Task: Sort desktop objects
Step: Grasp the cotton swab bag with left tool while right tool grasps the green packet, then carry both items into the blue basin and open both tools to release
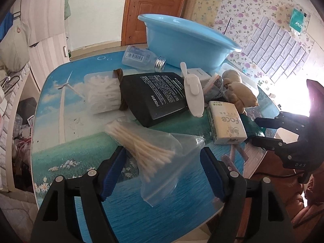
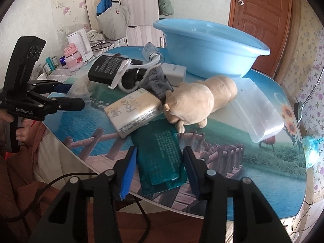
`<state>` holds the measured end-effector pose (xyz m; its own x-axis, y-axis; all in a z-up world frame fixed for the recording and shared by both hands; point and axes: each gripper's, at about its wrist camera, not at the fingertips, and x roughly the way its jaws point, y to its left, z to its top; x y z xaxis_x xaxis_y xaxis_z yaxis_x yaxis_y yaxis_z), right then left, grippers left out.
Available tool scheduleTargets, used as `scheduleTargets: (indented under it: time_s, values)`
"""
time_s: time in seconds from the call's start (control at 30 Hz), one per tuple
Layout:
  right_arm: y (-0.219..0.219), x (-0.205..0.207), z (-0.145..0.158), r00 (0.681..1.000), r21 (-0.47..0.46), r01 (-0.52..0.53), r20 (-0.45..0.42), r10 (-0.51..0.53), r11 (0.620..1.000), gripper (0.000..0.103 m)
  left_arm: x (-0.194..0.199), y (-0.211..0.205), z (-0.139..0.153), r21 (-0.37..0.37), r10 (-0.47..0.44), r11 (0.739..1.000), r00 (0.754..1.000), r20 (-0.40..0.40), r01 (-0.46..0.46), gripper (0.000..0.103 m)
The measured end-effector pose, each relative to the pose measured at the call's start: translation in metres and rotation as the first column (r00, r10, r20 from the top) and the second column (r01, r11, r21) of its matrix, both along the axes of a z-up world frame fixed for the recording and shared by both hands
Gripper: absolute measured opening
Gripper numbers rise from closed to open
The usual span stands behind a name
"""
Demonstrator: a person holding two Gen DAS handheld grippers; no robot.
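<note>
**Both claws over the clutter, two packets between the pads**

Nearest your left gripper, a clear zip bag of cotton swabs lies between the blue pads, and the jaws stand wide, not pressing it. Your right gripper straddles a teal foil packet at the near table edge; its jaws are narrow, the pads right at the packet's sides, though whether they actually pinch it I cannot tell.

Just beyond the teal packet sits the "face" tissue pack, tilted, its corner over the packet's far end. To its right a beige plush animal lies on its side, leaning on a clear plastic lid.

Farther in, a black bottle lies flat with a white handheld fan across it; to its left, a clear box of cotton swabs. At the far end stands the light blue basin, a clear empty bottle lying just beside it on the printed tabletop.
</note>
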<state>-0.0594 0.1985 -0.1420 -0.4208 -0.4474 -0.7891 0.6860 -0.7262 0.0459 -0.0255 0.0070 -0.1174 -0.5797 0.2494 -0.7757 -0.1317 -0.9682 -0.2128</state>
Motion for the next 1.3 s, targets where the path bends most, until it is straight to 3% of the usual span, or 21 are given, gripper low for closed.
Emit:
scheduleTargets:
  time_s: [0.03, 0.1, 0.27, 0.53, 0.8, 1.13, 1.3]
  values:
    - [0.000, 0.001, 0.001, 1.000, 0.001, 0.000, -0.003, 0.000, 1.000, 0.045, -0.001, 0.001, 0.000, -0.004, 0.001, 1.000, 1.000, -0.004, -0.001, 0.071]
    - [-0.002, 0.003, 0.004, 1.000, 0.001, 0.000, -0.014, 0.000, 1.000, 0.045, -0.002, 0.003, 0.001, -0.034, -0.003, 0.999, 1.000, -0.011, 0.003, 0.042]
    - [-0.001, 0.008, 0.017, 0.999, -0.024, -0.009, -0.039, 0.008, 1.000, 0.045, 0.005, -0.005, 0.004, -0.014, -0.003, 1.000, 1.000, -0.010, 0.002, 0.032]
    - [-0.004, 0.013, 0.049, 0.994, -0.072, -0.034, -0.108, 0.027, 0.997, 0.045, 0.022, -0.018, 0.026, -0.020, 0.024, 1.000, 0.998, -0.058, -0.025, 0.029]
    - [-0.004, 0.013, 0.075, 0.988, -0.145, -0.058, -0.152, 0.035, 0.988, 0.045, 0.031, -0.023, 0.071, -0.001, 0.033, 0.999, 0.986, -0.162, -0.033, 0.029]
    - [-0.009, 0.001, 0.098, 0.978, -0.228, -0.039, -0.209, -0.010, 0.973, 0.045, 0.001, -0.006, 0.098, 0.011, 0.008, 1.000, 0.975, -0.224, -0.005, 0.029]
    - [-0.009, -0.021, 0.104, 0.977, -0.245, 0.028, -0.199, -0.079, 0.969, 0.045, -0.024, 0.002, 0.107, 0.017, -0.012, 1.000, 0.971, -0.237, 0.016, 0.029]
